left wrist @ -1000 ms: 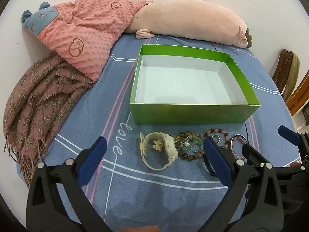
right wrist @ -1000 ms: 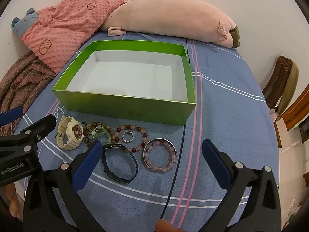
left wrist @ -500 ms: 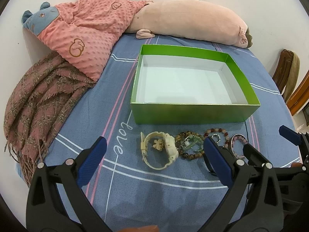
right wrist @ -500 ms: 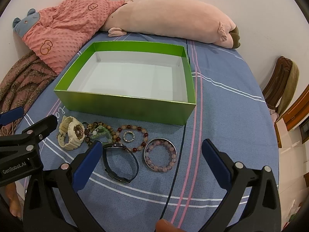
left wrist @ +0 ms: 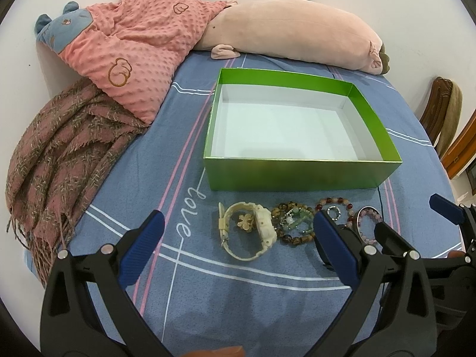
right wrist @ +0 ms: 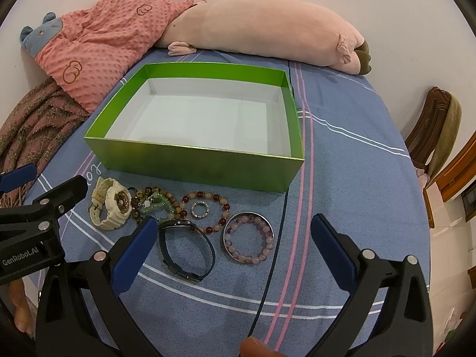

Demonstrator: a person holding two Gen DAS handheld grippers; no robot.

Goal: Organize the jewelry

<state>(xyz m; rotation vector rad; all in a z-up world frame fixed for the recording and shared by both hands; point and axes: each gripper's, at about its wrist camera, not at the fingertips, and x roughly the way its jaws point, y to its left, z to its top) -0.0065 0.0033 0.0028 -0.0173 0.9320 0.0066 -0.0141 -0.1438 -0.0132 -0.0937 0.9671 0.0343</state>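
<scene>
An empty green box with a white inside stands on the blue bedsheet. In front of it lie a cream watch, a brown and green bead bracelet, a red and pink bead bracelet with a small ring inside it, a black band, and a pink bead bracelet in a silver bangle. My left gripper is open above the watch. My right gripper is open above the black band and bangle.
A pink dotted pillow, a long pink plush and a brown fringed scarf lie at the back and left. A thin dark cable runs down the sheet. A wooden chair stands at the right.
Both grippers have drifted very slightly; the views shifted a little. The jewelry and box have not moved.
</scene>
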